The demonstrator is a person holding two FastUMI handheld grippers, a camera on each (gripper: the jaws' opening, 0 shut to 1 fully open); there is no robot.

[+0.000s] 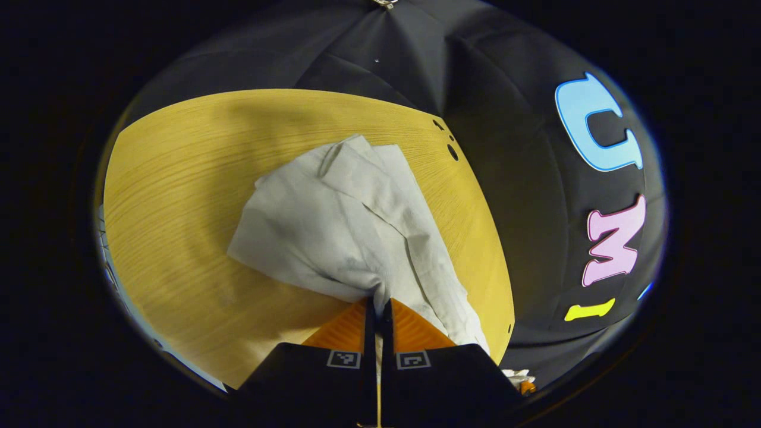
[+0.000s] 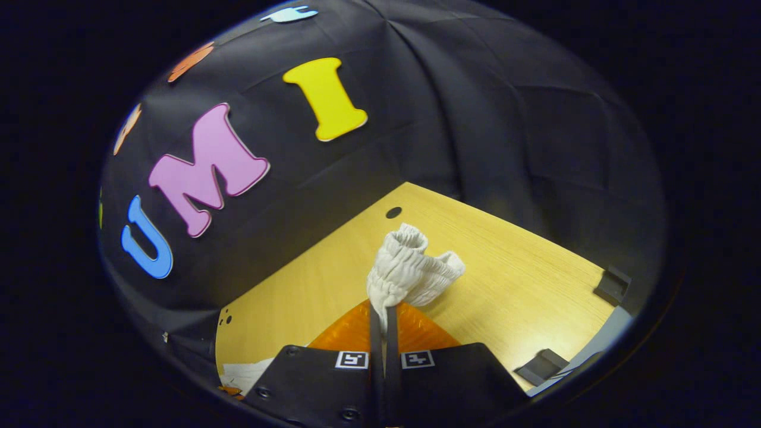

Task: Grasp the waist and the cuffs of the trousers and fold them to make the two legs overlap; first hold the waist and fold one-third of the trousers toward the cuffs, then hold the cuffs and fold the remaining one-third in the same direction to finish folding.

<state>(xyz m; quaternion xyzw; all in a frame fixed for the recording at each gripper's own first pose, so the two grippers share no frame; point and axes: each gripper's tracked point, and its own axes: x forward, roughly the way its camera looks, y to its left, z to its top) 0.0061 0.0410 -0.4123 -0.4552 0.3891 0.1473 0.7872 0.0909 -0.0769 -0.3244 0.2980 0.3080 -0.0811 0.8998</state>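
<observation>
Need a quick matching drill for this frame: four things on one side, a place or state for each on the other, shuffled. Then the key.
Things:
1. left gripper
2. right gripper
3. table
4. black brackets

Place or state:
A. yellow wood grain, under the trousers
B. shut on flat pale trouser fabric
C. fixed at the table's edge in the right gripper view
D. shut on the gathered, ribbed band

Pairs: 1-B, 2-D, 3-A, 4-C

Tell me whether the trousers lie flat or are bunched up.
Bunched, not flat: the trousers drape in loose folds over the table, pinched in the left claw, while the right claw clamps their gathered elastic end.
</observation>
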